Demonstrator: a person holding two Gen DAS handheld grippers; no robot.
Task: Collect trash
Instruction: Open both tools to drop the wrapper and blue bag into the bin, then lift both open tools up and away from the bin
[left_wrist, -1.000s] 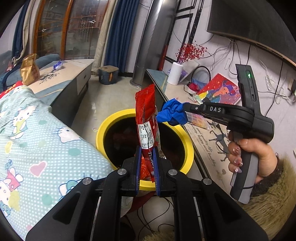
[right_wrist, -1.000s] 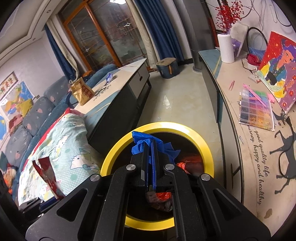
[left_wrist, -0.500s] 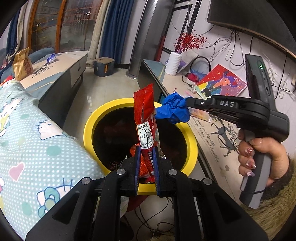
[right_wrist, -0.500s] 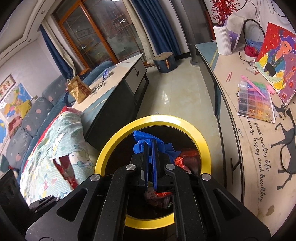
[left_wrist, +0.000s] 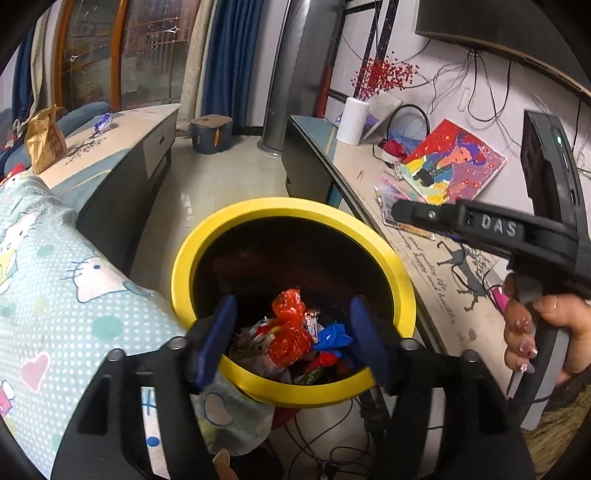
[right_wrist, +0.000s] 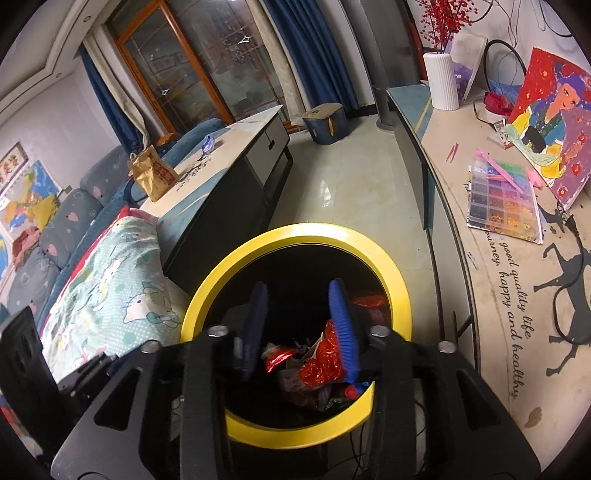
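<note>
A black bin with a yellow rim stands below both grippers. My left gripper hangs over its near edge, jaws opening, nothing between them. Down in the bin lie a crumpled red wrapper and a blue scrap among other trash. My right gripper also hovers over the bin, jaws opening and empty. In the left wrist view it reaches in from the right, held by a hand.
A Hello Kitty blanket lies left of the bin. A coffee table with a brown paper bag and a small wrapper is beyond. A long counter runs along the right. Cables trail under the bin.
Both grippers opened. The red wrapper left my left gripper and the blue scrap left my right one; both now lie in the bin. The left gripper moved closer over the bin.
</note>
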